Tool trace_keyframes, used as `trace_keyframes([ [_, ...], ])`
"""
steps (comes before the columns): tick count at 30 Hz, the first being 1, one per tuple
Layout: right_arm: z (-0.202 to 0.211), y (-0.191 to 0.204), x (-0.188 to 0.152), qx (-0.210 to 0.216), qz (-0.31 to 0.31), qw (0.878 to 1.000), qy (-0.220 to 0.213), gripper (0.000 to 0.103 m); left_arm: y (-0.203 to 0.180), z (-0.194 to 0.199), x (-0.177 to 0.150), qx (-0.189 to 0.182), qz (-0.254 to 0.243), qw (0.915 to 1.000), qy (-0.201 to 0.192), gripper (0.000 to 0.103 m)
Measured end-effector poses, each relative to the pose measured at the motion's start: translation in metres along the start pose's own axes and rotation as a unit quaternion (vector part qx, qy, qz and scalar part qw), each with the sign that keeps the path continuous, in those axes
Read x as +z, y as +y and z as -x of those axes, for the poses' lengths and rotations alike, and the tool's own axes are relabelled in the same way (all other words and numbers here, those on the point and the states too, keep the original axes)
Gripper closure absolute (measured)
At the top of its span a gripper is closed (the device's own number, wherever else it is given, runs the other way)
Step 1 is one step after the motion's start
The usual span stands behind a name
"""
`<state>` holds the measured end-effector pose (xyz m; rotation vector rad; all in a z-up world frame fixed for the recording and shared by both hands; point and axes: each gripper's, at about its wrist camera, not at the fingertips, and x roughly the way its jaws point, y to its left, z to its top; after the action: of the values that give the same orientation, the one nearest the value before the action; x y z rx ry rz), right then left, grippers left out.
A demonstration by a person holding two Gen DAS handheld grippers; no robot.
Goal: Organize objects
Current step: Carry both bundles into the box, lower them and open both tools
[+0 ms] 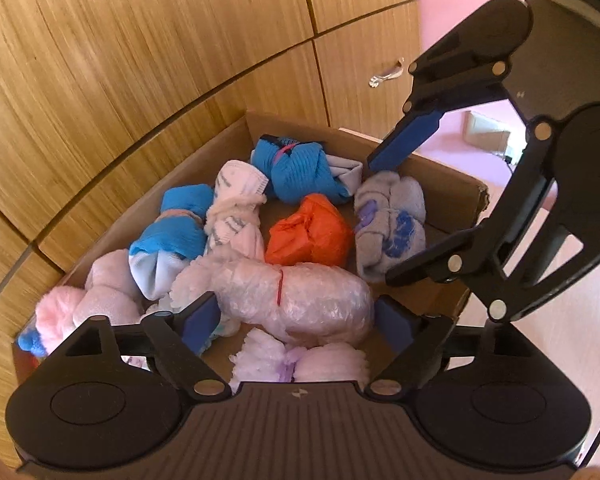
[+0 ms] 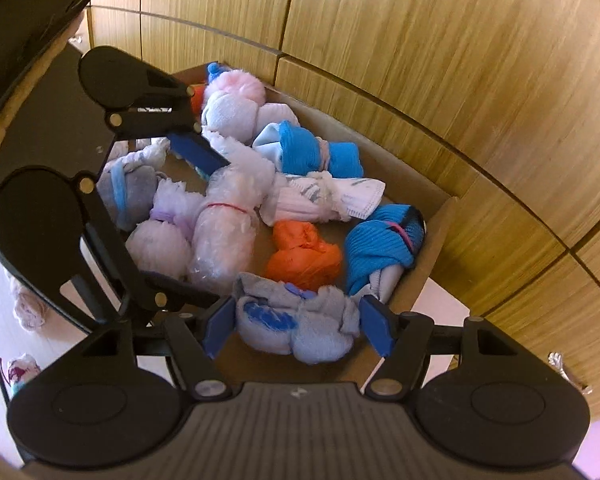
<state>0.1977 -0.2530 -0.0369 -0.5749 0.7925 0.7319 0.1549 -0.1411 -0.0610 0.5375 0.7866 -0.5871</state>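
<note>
An open cardboard box point(image 1: 172, 172) holds several rolled sock bundles. My left gripper point(image 1: 296, 320) stands open over its near side. A bubble-wrap bundle with a red band point(image 1: 300, 300) lies in the box between its blue pads, which do not squeeze it. My right gripper point(image 2: 298, 328) is shut on a grey sock bundle with blue print point(image 2: 300, 320), held low over the box's right end beside an orange bundle point(image 2: 304, 256). From the left wrist view, the right gripper point(image 1: 384, 220) shows one blue pad above and one finger below that grey bundle point(image 1: 396, 216).
Blue point(image 1: 300, 168), white point(image 1: 236, 204) and pink fluffy point(image 1: 60, 312) bundles fill the box. Wooden cabinet doors point(image 1: 140, 60) with a metal handle point(image 1: 386, 74) rise right behind it. Two loose bundles point(image 2: 28, 308) lie on the floor to the left.
</note>
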Motion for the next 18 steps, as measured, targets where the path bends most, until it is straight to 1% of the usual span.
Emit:
trace_keyframes([
  [1, 0.001, 0.001, 0.0, -0.001, -0.001, 1.0, -0.002, 0.038, 0.0, 0.0, 0.0, -0.001, 0.0, 1.0, 0.002, 0.013],
  [3, 0.003, 0.0, -0.001, -0.002, -0.003, 1.0, -0.006, 0.034, 0.0, 0.001, 0.0, 0.001, -0.002, 1.0, 0.001, 0.012],
  [4, 0.005, 0.0, -0.001, -0.004, -0.004, 1.0, -0.009, 0.031, 0.0, 0.003, 0.0, 0.003, -0.002, 1.0, 0.0, 0.011],
  [5, 0.008, -0.001, -0.003, -0.005, -0.008, 1.0, -0.013, 0.03, 0.0, 0.004, -0.001, 0.002, -0.001, 1.0, -0.001, 0.009],
  [11, 0.022, -0.003, -0.005, -0.006, -0.023, 0.999, -0.029, 0.03, -0.003, 0.016, 0.001, 0.015, -0.015, 0.9997, -0.012, 0.003],
  [15, 0.041, -0.001, -0.007, -0.013, -0.036, 0.998, -0.042, 0.029, 0.0, 0.027, 0.001, 0.02, -0.005, 0.9996, -0.017, 0.003],
  [18, 0.057, 0.001, -0.009, -0.015, -0.049, 0.997, -0.057, 0.027, 0.003, 0.041, -0.002, 0.03, 0.017, 0.9991, -0.026, 0.001],
])
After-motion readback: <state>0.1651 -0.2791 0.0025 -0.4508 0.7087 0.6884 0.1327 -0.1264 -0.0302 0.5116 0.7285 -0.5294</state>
